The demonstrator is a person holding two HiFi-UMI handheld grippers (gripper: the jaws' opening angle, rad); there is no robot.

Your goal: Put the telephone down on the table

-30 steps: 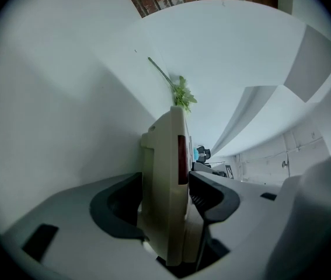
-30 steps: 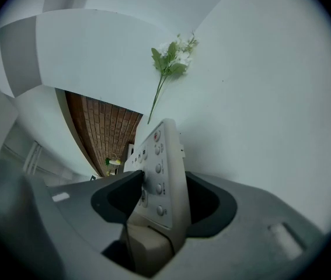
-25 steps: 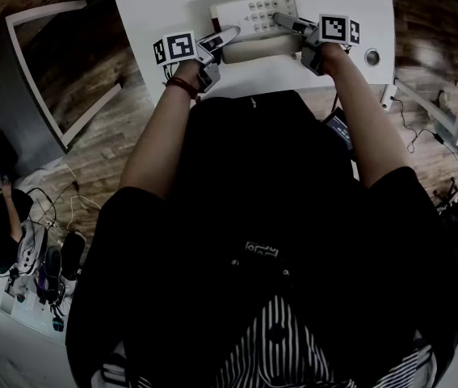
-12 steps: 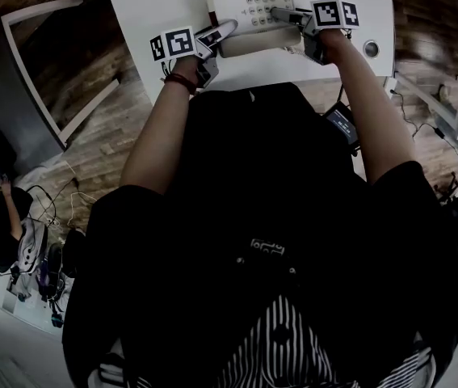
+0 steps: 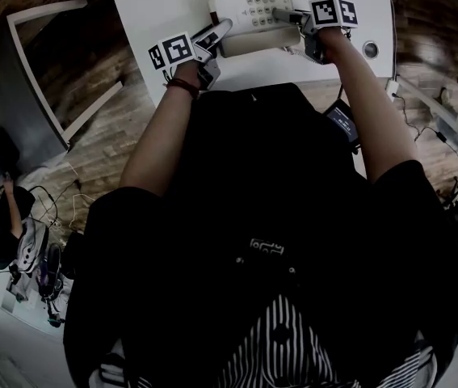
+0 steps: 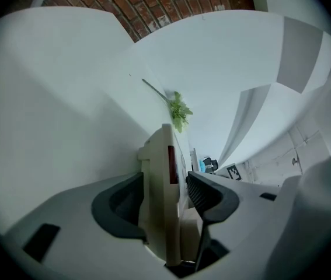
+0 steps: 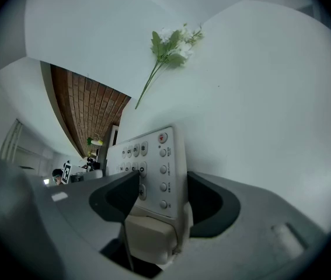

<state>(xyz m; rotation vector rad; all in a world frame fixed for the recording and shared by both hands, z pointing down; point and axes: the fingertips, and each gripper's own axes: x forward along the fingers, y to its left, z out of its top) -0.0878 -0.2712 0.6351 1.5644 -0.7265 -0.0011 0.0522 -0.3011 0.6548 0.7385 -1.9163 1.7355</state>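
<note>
So here's where we are: the telephone [image 5: 253, 8] is at the far middle of the white desk [image 5: 156, 6], keypad up, and we've got a gripper on each end of it.

Left gripper [image 5: 222, 29] is on the left end. From the left gripper view we're looking at the phone edge-on, with its cream body standing right between the jaws. One pad sits against the back and the ribbed pad [image 6: 203, 191] against the face, so as far as we can see the jaws are clamped on it.

Right gripper [image 5: 283, 14] is on the right end. In the right gripper view the keypad end sits between the jaws, but they're spread as wide as they go and not squeezing it. One jaw tip hangs over the buttons and the other lies along the phone's edge on the desk side.

We honestly can't tell whether the phone is lying fully flat on the desk or is a bit tilted.

Other stuff: a little green sprig with white flowers [image 7: 168, 45] lies on the desk beyond the phone, well apart from it. There's a red band [image 5: 182, 86] on our left wrist.
</note>
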